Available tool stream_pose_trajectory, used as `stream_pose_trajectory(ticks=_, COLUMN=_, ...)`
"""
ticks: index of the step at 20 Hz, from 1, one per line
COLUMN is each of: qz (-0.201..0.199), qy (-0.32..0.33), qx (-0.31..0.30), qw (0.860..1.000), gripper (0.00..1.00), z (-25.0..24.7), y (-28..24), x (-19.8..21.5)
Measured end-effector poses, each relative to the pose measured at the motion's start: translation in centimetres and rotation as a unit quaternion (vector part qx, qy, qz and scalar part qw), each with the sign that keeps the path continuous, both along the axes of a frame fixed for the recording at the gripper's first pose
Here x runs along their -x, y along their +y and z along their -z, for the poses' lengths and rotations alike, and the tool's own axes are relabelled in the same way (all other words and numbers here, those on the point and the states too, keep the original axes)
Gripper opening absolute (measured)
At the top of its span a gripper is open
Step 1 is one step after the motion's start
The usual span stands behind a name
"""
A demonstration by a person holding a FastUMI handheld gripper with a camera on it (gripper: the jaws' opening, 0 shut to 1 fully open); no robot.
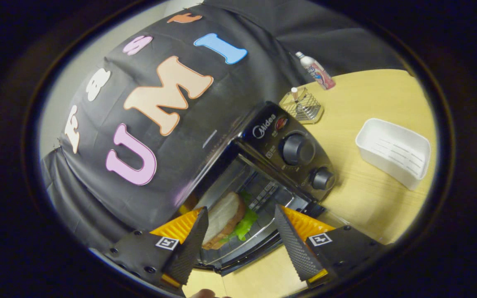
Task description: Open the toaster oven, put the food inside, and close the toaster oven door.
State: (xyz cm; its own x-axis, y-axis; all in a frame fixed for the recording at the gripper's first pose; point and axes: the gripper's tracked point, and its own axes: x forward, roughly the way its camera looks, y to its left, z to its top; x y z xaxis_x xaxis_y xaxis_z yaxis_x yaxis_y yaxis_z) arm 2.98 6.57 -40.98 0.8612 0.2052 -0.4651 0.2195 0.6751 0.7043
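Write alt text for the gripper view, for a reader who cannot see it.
A sandwich sits inside the open toaster oven, just ahead of the open gripper, whose fingers hold nothing. Beyond on the wooden table stand a white tray, a wire rack and a bottle.

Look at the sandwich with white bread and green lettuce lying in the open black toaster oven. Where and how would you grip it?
Grip the sandwich across its flat bread faces, near the edge facing the gripper, coming through the open front of the toaster oven. It stands tilted on edge, so the open fingers probably straddle its thickness. Avoid the lettuce; it would likely slip.
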Motion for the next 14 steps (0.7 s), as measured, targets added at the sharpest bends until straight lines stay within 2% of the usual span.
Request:
stream_pose_trajectory(ticks=6, qz=0.000, qy=-0.023, qx=0.034, qw=0.999, gripper=0.99, z=-3.3, y=-1.6, x=3.2)
stream_pose_trajectory(ticks=10, qz=-0.025, qy=-0.012, qx=0.070, qw=0.997, gripper=0.99, z=-3.4, y=-1.8, x=6.2)
stream_pose_trajectory(ticks=14, qz=-0.063, qy=0.018, qx=0.114, qw=0.991, gripper=0.99, z=-1.7, y=-1.8, x=10.9)
